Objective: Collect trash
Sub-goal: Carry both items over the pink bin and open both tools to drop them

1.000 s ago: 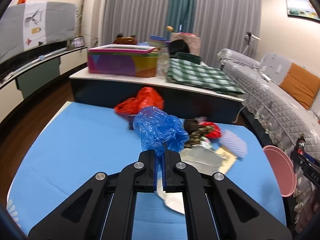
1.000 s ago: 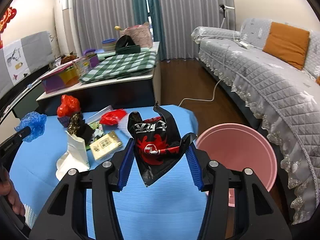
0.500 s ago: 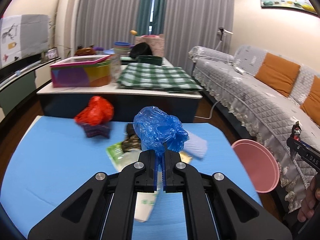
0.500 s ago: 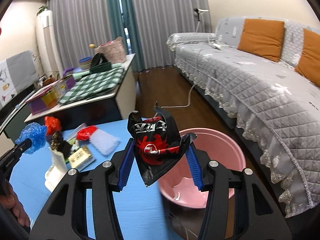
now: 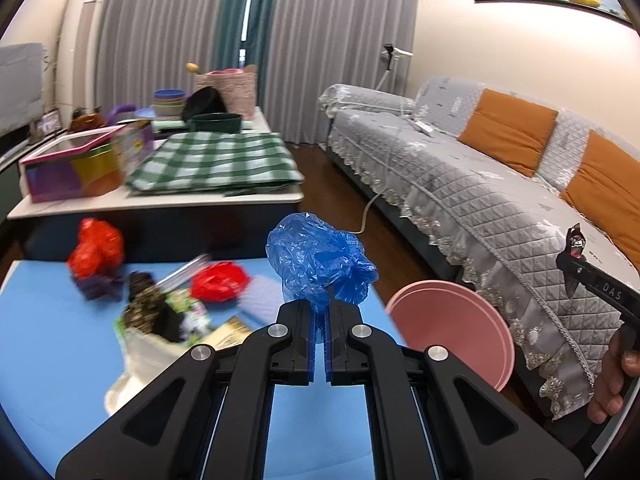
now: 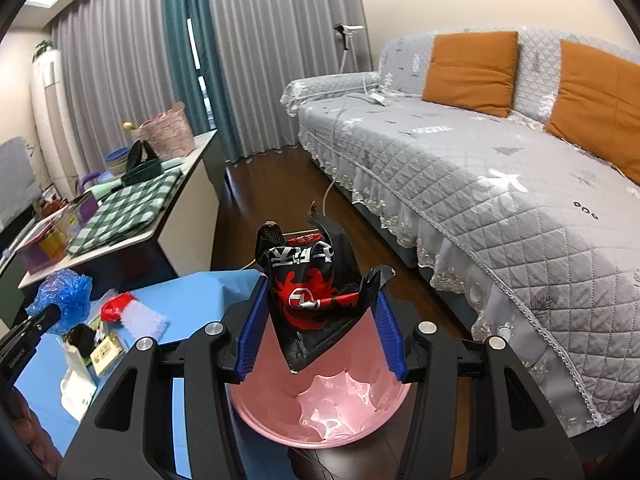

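My left gripper [image 5: 320, 312] is shut on a crumpled blue plastic bag [image 5: 318, 258], held above the right part of the blue table [image 5: 52, 380]. The same blue plastic bag [image 6: 60, 294] shows at the left of the right wrist view. My right gripper [image 6: 320, 332] is shut on a black and red snack wrapper [image 6: 312, 288], which hangs over the pink bin [image 6: 320, 412]. In the left wrist view the pink bin [image 5: 456, 328] stands on the floor just beyond the table's right edge, and the right gripper's tip [image 5: 576, 264] reaches in at the far right.
Several pieces of trash lie on the table: a red bag [image 5: 96, 248], a red wrapper [image 5: 218, 280], a white carton [image 5: 144, 352], a yellow packet [image 5: 230, 330]. A low table [image 5: 160, 200] with boxes and a checked cloth stands behind. A grey sofa [image 6: 500, 208] runs along the right.
Both grippers have swung to the right with their loads. The pink bin has come under the right gripper and nearer the left one. Both grips are unchanged.
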Demonstrator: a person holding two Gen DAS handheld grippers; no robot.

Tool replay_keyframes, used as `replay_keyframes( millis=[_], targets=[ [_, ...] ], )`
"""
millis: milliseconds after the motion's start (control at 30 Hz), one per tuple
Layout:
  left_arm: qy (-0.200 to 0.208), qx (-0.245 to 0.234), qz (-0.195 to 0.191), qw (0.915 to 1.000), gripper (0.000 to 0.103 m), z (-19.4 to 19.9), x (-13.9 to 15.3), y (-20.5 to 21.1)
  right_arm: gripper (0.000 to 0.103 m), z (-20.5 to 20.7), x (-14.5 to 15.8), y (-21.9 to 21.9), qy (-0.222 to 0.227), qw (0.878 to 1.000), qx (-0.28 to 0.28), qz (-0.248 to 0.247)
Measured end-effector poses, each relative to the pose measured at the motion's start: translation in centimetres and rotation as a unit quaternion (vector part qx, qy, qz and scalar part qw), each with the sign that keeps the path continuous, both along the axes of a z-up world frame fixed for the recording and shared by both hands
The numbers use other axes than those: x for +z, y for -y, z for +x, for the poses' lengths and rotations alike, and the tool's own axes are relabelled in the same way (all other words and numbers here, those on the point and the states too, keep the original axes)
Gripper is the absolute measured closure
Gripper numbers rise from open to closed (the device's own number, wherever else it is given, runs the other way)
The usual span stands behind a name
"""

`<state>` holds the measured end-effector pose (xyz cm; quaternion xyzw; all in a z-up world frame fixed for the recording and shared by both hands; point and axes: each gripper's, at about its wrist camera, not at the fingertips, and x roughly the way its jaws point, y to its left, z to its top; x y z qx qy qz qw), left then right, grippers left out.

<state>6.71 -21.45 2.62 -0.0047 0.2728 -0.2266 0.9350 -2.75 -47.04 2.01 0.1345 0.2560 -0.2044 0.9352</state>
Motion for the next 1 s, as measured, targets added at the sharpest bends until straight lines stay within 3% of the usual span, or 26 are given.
replay_keyframes(
  millis=[533, 1000],
  targets=[
    [-0.012, -0.060, 0.007, 0.9981, 0.100, 1.5, -0.8, 7.7, 0.052, 0.7, -0.5, 1.9, -0.001, 1.000, -0.016, 0.006],
    [-0.027, -0.086, 0.016, 0.9958, 0.100, 2.1, -2.5, 10.4, 0.052, 1.4, -1.5, 2.4, -0.011, 1.000, -0.021, 0.013]
  ],
)
